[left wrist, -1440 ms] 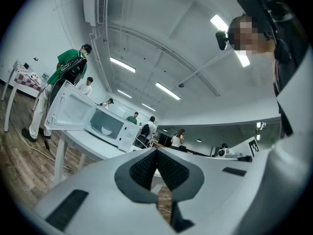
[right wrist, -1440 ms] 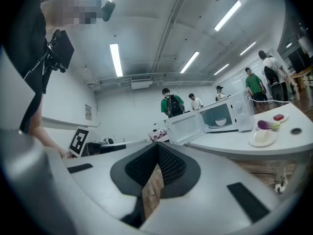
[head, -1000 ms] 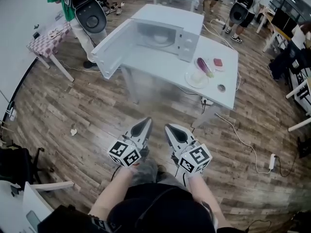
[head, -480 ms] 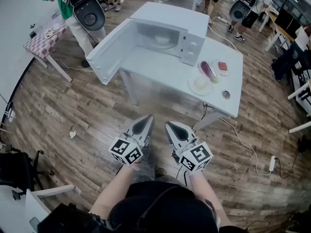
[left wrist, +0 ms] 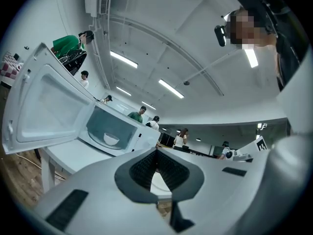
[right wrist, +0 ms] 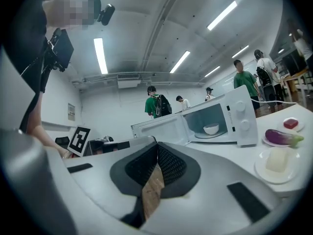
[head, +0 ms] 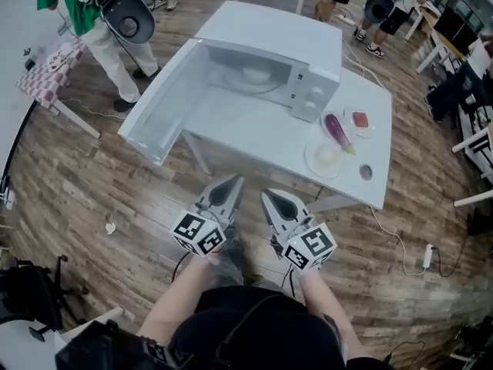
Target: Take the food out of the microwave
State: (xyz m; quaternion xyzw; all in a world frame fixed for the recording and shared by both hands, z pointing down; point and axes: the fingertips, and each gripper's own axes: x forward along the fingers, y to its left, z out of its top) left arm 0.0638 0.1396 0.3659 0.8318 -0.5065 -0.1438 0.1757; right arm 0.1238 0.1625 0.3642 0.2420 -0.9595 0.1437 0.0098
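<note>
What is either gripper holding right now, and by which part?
Nothing. The left gripper and right gripper are both shut and empty; the bowl sits inside the microwave.

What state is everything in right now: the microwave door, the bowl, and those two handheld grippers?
Microwave door: swung wide open.
Bowl: upright, inside the microwave.
Left gripper: shut, nothing held.
Right gripper: shut, nothing held.
</note>
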